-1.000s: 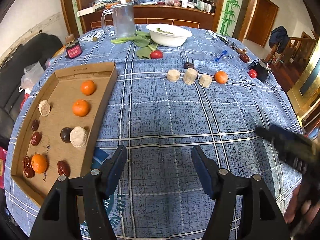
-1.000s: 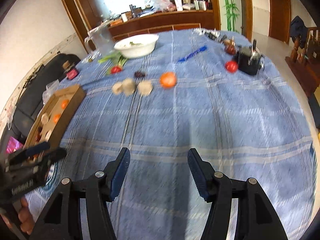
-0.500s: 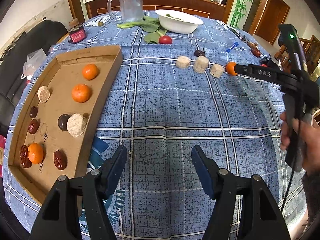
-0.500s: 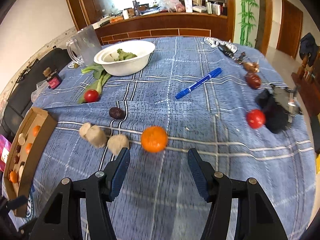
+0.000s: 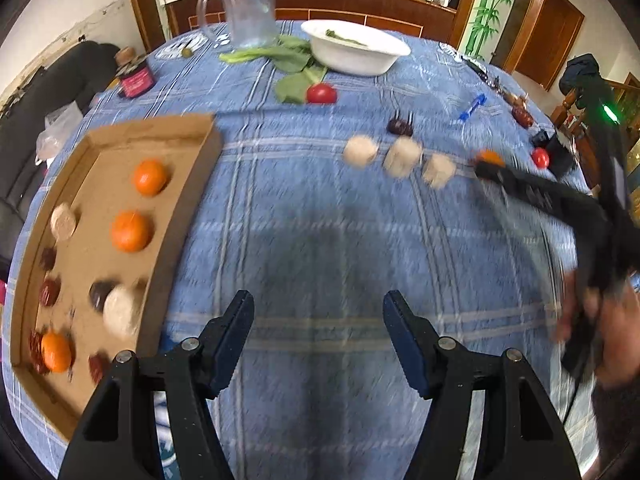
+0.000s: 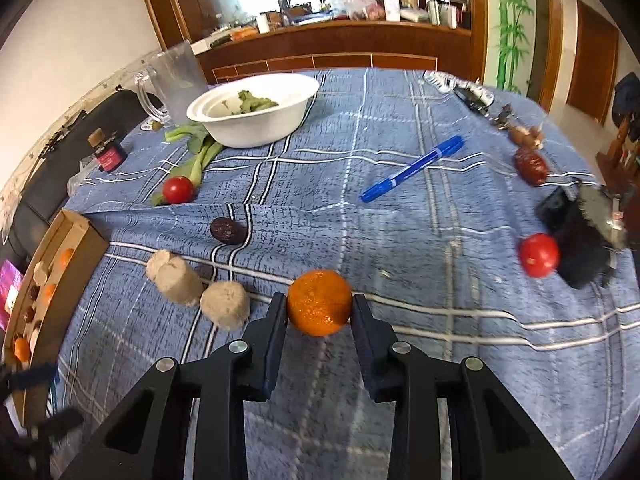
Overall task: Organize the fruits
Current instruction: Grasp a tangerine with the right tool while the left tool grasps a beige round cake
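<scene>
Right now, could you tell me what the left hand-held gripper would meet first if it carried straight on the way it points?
Probably only the bare blue checked tablecloth: the left hand-held gripper stands open over empty cloth, with the cardboard tray off to its left. Depth is unclear.

A home, most likely a dining room. Round table under a blue plaid cloth, its far edge close to a dark wooden sideboard crowded with bottles, jars and bags. Near that far edge, a white bowl of greens, a glass pitcher and loose leafy vegetables. Black sofa along the left edge, against a pale wall. Brown wooden doors at the right, with painted bamboo on the wall beside them. Jacket slung over wooden furniture past the right edge.
</scene>
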Motion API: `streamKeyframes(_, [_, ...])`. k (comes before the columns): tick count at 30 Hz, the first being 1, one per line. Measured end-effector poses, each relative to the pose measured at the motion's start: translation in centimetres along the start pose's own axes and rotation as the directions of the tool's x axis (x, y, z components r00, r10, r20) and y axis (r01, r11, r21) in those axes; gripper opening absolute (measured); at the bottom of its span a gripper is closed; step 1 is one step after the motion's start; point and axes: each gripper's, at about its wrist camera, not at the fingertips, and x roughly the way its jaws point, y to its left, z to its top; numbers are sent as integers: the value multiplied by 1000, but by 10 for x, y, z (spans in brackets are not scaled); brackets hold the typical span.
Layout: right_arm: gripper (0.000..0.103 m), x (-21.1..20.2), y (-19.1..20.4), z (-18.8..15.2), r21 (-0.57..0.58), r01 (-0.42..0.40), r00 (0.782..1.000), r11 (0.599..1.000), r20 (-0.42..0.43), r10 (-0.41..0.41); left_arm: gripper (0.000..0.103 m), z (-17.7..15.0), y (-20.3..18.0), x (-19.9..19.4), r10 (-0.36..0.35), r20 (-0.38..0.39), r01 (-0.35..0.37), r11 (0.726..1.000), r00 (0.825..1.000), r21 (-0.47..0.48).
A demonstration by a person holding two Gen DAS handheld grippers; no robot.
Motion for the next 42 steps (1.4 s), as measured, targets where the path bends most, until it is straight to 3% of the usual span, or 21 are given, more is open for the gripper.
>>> streamKeyframes(7, [34,-46,-18,-38,0,11,1000,1000,18,-11,66,43,-32,29,-20,35,21,1000,999,-22])
streamKeyframes(14, [35,-59,-24,-67,-16,24,1000,1000,3,-24,66,65,-41,54,-7,66,15,993,998,-117])
streamKeyframes(23, [35,-59,-32,-74,12,-3,1000,1000,-4,3,66,77,-42,76,2,57,9,983,998,-183])
streamKeyframes(28, [35,-58,-33,-74,35,-16,1000,999,-11,16,66,84,-46,81,34,67,-22,985,997,-170])
streamKeyframes(34, [35,-58,-29,-76,36,-4,1000,999,-16,4,37,78,-51,73,-15,73,22,995,997,-93])
streamKeyframes(35, [35,-59,-29,-77,36,1,1000,999,-16,0,26,77,-53,70,-37,77,42,997,996,-69])
streamKeyframes(37, [35,-62,-28,-78,40,5,1000,999,-12,-5,26,71,-55,64,-28,73,29,999,997,-15])
streamKeyframes(42, [35,-73,-22,-80,45,16,1000,999,1,-16,26,49,-43,50,-75,56,73,996,996,45])
